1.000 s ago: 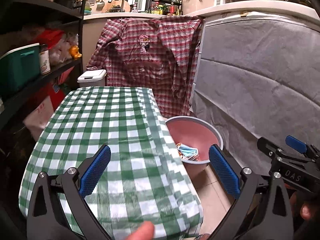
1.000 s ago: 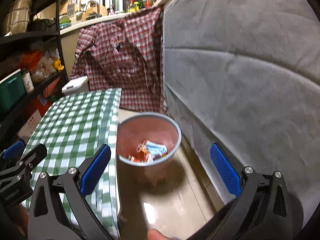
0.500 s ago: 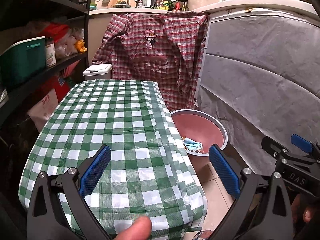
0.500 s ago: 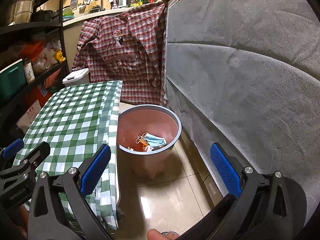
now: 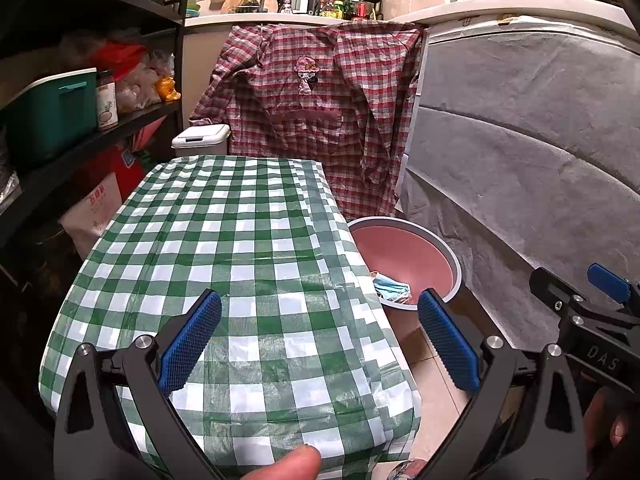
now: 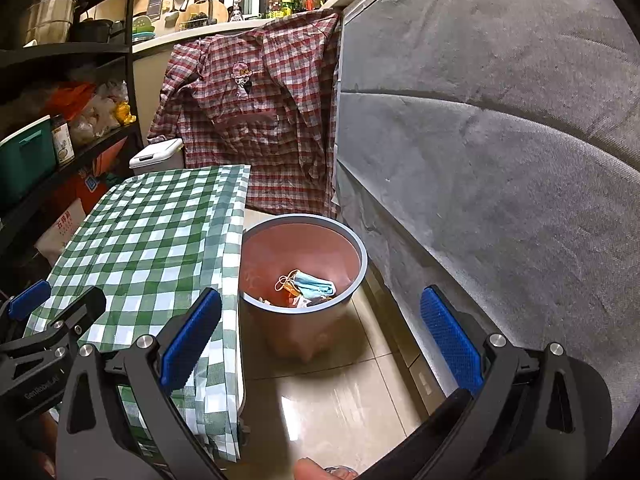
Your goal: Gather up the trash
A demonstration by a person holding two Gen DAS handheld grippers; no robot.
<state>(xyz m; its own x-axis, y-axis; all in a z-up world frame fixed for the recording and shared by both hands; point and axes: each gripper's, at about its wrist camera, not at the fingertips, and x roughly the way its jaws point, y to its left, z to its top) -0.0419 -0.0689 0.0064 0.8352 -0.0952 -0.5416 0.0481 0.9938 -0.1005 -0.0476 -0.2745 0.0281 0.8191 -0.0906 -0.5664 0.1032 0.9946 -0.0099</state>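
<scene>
- Trash [image 6: 308, 286]: a blue face mask with orange ear loops and some small scraps lie at the bottom of the pink bin [image 6: 362, 276]. In the left wrist view only the mask [image 5: 392, 288] shows over the bin rim [image 5: 454, 268].
- Bin position: on the tiled floor, just beside the hanging edge of the green checked tablecloth [image 5: 240, 248], between the table and the grey covered furniture [image 6: 500, 160].
- Task status: judged near complete. The tablecloth surface in view carries no loose item, and no trash shows on the visible floor [image 6: 340, 400]. Areas outside both views cannot be assessed.
- Right gripper [image 6: 320, 336]: jaws spread wide, nothing between the pads. The bin stands ahead of the jaw gap and lower down, apart from both fingers.
- Left gripper [image 5: 318, 344]: jaws spread wide, empty, above the near part of the table. The bin lies ahead and to the right, partly behind the right finger [image 5: 448, 344].
- Remaining work: judged to be a check for further trash; none is visible.
</scene>
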